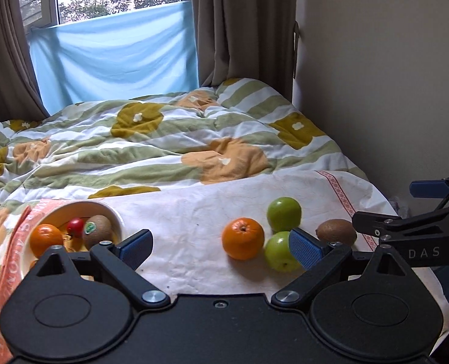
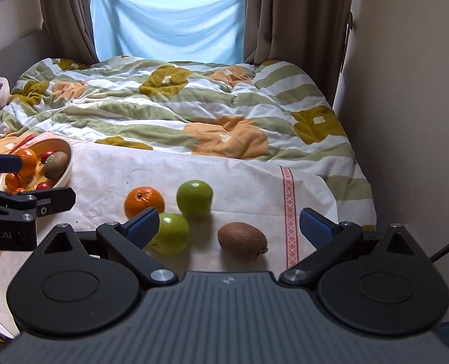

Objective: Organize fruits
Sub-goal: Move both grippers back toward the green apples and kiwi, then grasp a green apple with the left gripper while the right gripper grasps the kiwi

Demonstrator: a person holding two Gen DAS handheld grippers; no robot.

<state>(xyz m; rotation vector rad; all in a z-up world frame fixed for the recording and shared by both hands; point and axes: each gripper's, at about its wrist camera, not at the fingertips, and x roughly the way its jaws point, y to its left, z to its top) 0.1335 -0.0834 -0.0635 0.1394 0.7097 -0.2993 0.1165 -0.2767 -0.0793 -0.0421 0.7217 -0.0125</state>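
Note:
On the white cloth (image 1: 188, 212) lie an orange (image 1: 243, 238), two green apples, far (image 1: 284, 214) and near (image 1: 280, 254), and a brown kiwi (image 1: 336, 232). A white bowl (image 1: 119, 217) at the left holds an orange, a kiwi with a sticker and small red fruits. My left gripper (image 1: 221, 247) is open and empty, between bowl and loose fruit. In the right wrist view my right gripper (image 2: 229, 227) is open and empty, with the kiwi (image 2: 242, 241) just ahead between its fingers, the near apple (image 2: 171, 233) by its left finger, the far apple (image 2: 194, 198) and the orange (image 2: 144, 201) beyond.
The fruit cloth lies on a bed with a striped flowered duvet (image 2: 175, 106). A wall (image 2: 406, 91) runs along the right side, and curtains with a blue sheet over the window stand at the back. The bowl (image 2: 68, 163) rests on an orange towel (image 1: 2, 288).

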